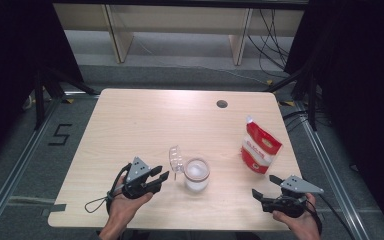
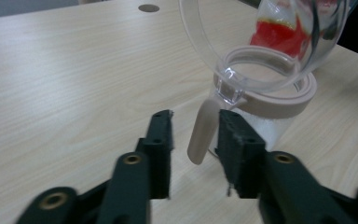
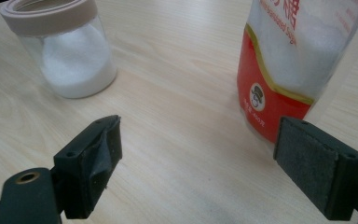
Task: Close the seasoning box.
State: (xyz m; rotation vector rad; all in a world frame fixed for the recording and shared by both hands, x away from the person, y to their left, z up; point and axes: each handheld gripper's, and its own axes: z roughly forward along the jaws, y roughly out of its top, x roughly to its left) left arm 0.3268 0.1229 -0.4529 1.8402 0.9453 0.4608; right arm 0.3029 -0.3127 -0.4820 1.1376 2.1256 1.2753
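High view: a pale wooden table (image 1: 145,120). Near its front edge stands a clear jar (image 1: 197,175) of white granules with a beige collar, its clear hinged lid (image 1: 176,157) flipped up on the jar's left side. The left gripper (image 1: 163,176), held in a hand at lower left, points at the jar's left side, just beside it. A red and white pouch (image 1: 260,148) stands to the right of the jar, well apart. The right gripper (image 1: 265,186) sits at lower right, near the pouch, its jaws spread.

Left gripper view: the left gripper's (image 2: 195,128) jaws stand narrowly apart around the jar's beige latch tab (image 2: 203,133). The right-hand jaw lies against the tab; a gap shows on the other side. The open lid (image 2: 265,42) rises above.

Right gripper view: the right gripper's (image 3: 198,137) jaws are wide apart with bare table between them. The jar (image 3: 67,51) is at upper left, the pouch (image 3: 289,70) at upper right.
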